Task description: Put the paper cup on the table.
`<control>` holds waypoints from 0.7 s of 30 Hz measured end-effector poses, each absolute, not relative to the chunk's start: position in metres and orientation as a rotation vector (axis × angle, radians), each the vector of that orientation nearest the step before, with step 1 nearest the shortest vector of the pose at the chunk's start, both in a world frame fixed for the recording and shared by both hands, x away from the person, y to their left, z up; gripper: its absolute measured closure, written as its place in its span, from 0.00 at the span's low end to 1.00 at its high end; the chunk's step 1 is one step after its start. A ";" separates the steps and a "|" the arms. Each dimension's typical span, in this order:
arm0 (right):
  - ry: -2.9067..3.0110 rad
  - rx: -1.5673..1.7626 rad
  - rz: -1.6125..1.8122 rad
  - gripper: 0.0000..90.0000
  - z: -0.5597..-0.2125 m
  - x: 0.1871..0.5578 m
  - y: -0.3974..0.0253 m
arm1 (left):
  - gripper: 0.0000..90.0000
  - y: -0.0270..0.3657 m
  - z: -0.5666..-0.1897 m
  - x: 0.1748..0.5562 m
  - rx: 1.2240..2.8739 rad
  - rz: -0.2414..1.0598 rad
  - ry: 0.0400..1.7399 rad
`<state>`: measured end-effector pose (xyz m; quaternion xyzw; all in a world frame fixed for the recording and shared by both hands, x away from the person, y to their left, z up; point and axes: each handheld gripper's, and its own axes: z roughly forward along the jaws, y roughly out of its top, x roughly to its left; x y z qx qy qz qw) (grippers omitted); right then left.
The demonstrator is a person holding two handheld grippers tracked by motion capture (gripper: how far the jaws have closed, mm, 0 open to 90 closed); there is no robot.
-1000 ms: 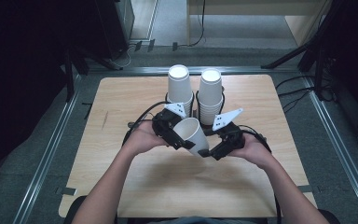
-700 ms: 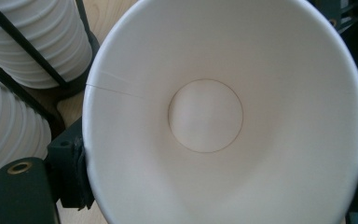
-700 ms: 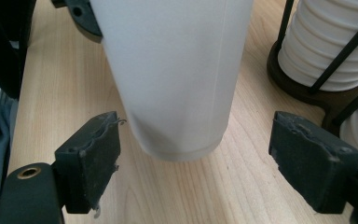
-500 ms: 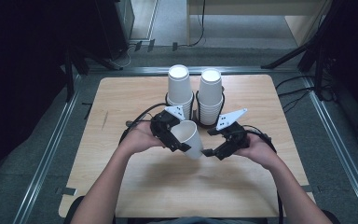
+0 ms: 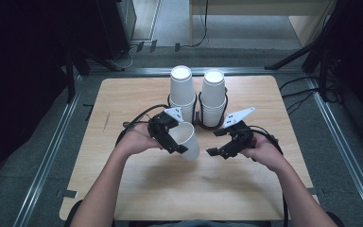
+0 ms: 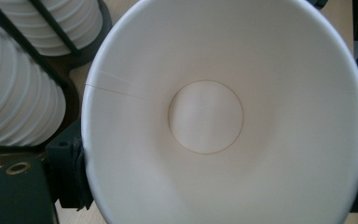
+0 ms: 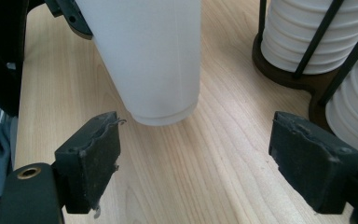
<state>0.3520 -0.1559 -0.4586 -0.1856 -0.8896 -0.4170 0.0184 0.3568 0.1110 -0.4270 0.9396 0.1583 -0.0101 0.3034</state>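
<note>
Between the left gripper's (image 5: 172, 138) jaws sits one white paper cup (image 5: 188, 139), clamped at its rim. Beyond them, two cup stacks (image 5: 197, 94) stand on the desk (image 5: 123, 99). Right gripper's (image 5: 221, 150) jaws gape apart, holding nothing, just short of the cup's base.

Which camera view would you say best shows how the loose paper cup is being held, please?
The high view: the left gripper clamps the paper cup at its rim, tilted over the table, the open right gripper apart. The left gripper view looks into the cup's empty inside. The right gripper view shows its lower wall and base.
</note>
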 end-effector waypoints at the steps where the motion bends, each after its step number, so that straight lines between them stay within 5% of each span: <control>1: -2.759 -0.583 -1.301 0.19 -0.459 0.353 -0.156 | 0.12 0.112 -0.427 0.357 2.484 -0.024 0.428; 21: -2.810 -0.566 -1.271 0.19 -0.462 0.359 -0.159 | 0.12 0.149 -0.425 0.357 2.430 -0.025 0.521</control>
